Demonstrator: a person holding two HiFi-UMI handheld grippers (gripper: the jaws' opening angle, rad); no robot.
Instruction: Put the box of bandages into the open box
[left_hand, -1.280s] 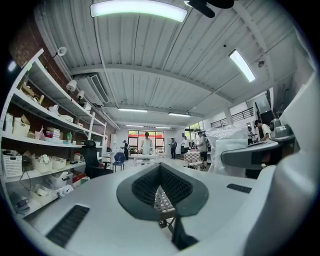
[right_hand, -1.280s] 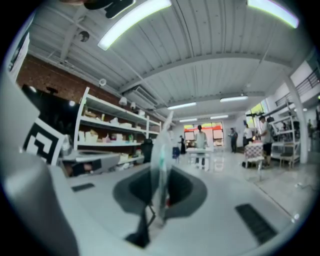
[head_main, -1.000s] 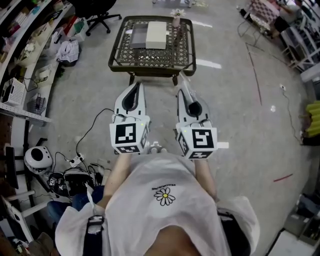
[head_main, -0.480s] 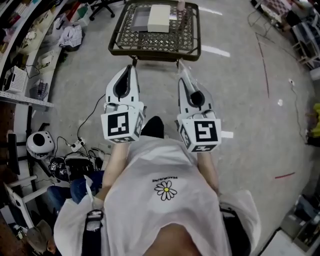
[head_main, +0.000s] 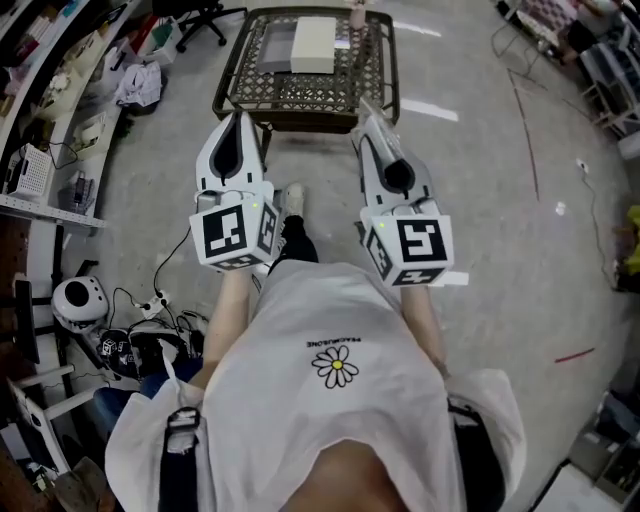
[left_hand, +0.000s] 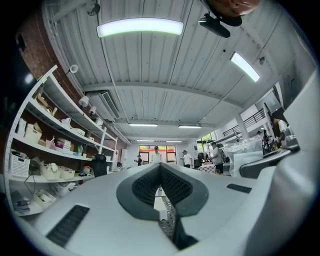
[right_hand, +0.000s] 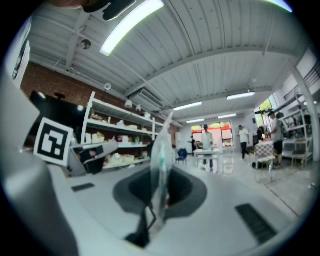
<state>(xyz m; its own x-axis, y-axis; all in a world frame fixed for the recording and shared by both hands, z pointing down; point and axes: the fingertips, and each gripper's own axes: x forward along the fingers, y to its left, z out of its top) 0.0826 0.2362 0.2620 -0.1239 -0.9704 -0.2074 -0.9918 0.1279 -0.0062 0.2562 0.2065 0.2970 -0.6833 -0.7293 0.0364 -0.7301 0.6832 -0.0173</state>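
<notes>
Both grippers have come closer to the table (head_main: 303, 112) than a second ago, and a white shoe (head_main: 291, 197) now shows on the grey floor (head_main: 490, 200) between them, where none was visible half a second back.

That floor fills most of the head view, with cluttered shelves (head_main: 45, 95) along its left edge. The dark lattice table stands at the top, just past the gripper tips. Below it the person's white shirt (head_main: 335, 330) with a daisy print takes up the lower middle.

Held out in front at about the same height, the left gripper (head_main: 238, 118) and right gripper (head_main: 366, 122) both aim at the table's near edge. The left one is clenched, its ribbed pads meeting at the tip with nothing between them. The right one is clamped on a thin pale packet (right_hand: 161, 150), seen edge-on and bearing a green mark; whether this is the bandages I cannot tell.

On the tabletop, well apart from both grippers, a white box (head_main: 313, 45) lies touching a flatter grey box (head_main: 274, 47) on its left. Which of the two is open cannot be made out.
</notes>
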